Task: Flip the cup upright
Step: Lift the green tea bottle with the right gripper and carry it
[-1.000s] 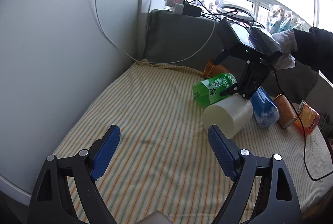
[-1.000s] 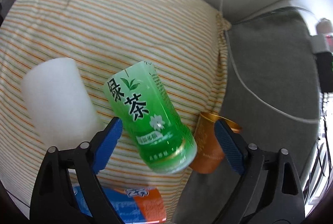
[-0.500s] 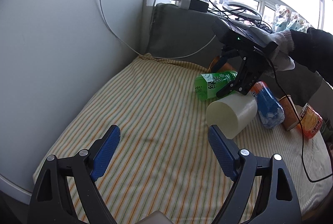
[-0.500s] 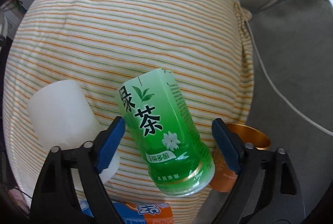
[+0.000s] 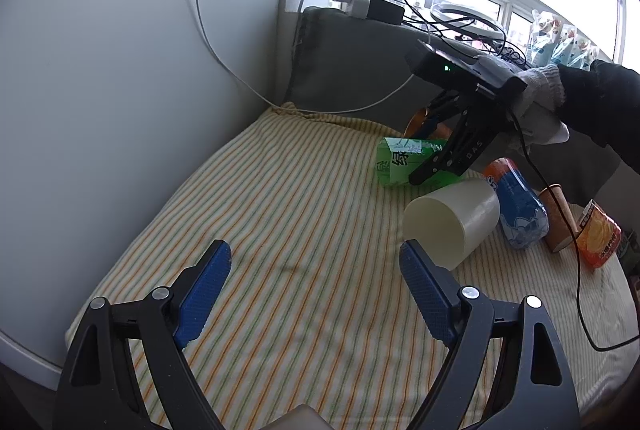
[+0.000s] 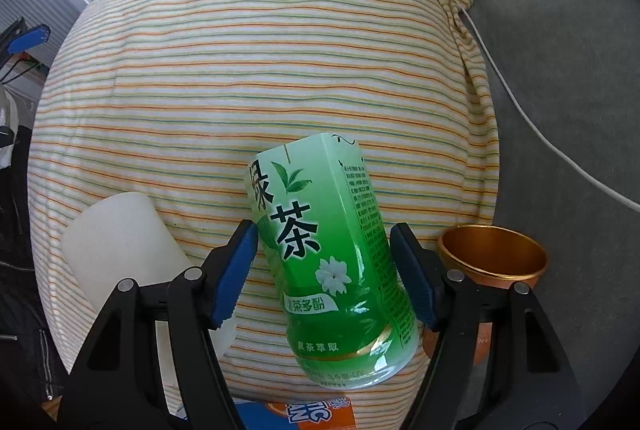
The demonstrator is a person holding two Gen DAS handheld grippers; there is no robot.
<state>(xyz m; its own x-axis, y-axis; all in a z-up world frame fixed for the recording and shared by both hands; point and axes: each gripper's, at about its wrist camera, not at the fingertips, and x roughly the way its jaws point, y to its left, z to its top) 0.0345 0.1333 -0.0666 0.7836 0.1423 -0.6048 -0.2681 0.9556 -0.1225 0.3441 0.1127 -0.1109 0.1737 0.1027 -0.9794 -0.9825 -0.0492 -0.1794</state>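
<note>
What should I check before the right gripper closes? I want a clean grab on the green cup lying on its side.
1. Green cup sits between the right gripper fingers: ok.
2. Jaws open around it: ok.
3. Pads touching the cup: cannot tell.
4. White cup clear of the left-hand finger: not ok, it lies right beside it.
5. Left gripper out of the way: ok, open over the striped cloth.
</note>
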